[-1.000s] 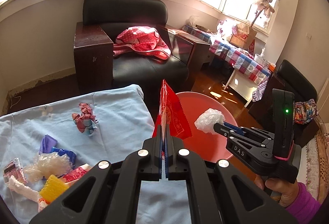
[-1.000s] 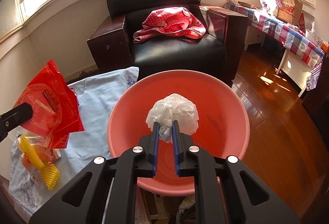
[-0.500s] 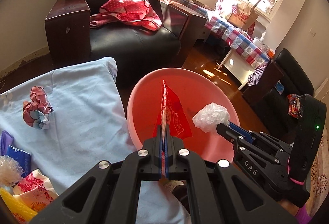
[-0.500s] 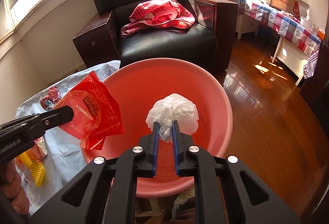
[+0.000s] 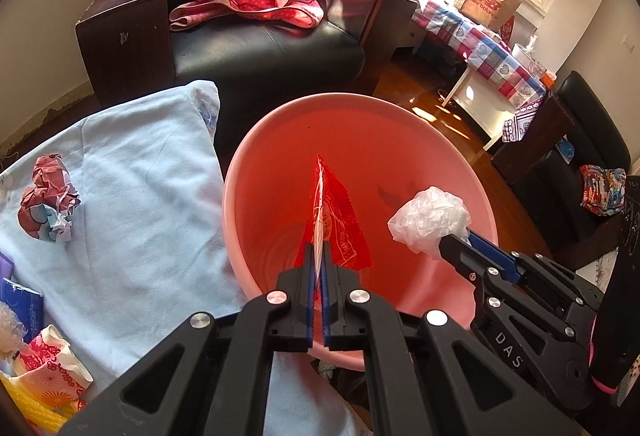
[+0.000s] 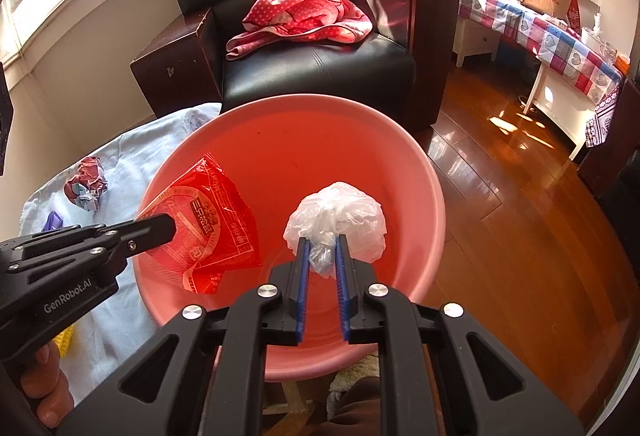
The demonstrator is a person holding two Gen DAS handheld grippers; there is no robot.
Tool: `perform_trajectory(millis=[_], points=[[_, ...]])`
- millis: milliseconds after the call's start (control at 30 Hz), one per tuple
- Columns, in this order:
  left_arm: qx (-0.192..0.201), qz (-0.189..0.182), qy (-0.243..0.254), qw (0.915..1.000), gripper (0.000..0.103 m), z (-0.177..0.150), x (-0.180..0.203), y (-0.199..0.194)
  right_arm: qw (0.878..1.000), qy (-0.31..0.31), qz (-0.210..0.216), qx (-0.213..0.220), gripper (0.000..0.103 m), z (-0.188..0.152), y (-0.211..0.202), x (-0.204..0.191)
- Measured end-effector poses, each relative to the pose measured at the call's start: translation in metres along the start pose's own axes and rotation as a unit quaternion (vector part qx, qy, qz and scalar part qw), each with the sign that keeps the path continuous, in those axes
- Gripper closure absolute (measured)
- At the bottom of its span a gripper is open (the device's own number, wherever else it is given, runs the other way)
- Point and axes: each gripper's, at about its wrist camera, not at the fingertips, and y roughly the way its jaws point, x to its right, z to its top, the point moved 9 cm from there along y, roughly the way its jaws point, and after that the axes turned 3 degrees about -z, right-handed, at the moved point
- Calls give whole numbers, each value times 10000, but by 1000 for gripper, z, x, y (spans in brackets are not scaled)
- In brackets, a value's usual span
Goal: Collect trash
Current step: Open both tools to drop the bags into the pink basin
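Red wrapper (image 5: pixel 334 220) now over basin (image 5: pixel 256 172), pinched.

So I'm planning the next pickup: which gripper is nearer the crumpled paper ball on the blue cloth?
Left. The left gripper, over the pink basin's cloth-side rim, is nearer the crumpled paper ball; the right gripper hangs over the basin's middle, farther off.

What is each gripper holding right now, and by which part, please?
Left gripper: red wrapper, by its lower edge. Right gripper: crumpled clear bag, by its underside.
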Motion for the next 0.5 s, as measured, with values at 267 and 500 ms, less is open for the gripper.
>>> perform_trajectory(millis=[267,500], points=[[42,76,56,9999,77,-2,3,-4,10000,20,17,-78,81,-3,2,1],[264,61,108,9996,69,1,6,-21,9999,82,74,-55,72,-3,-1,0]])
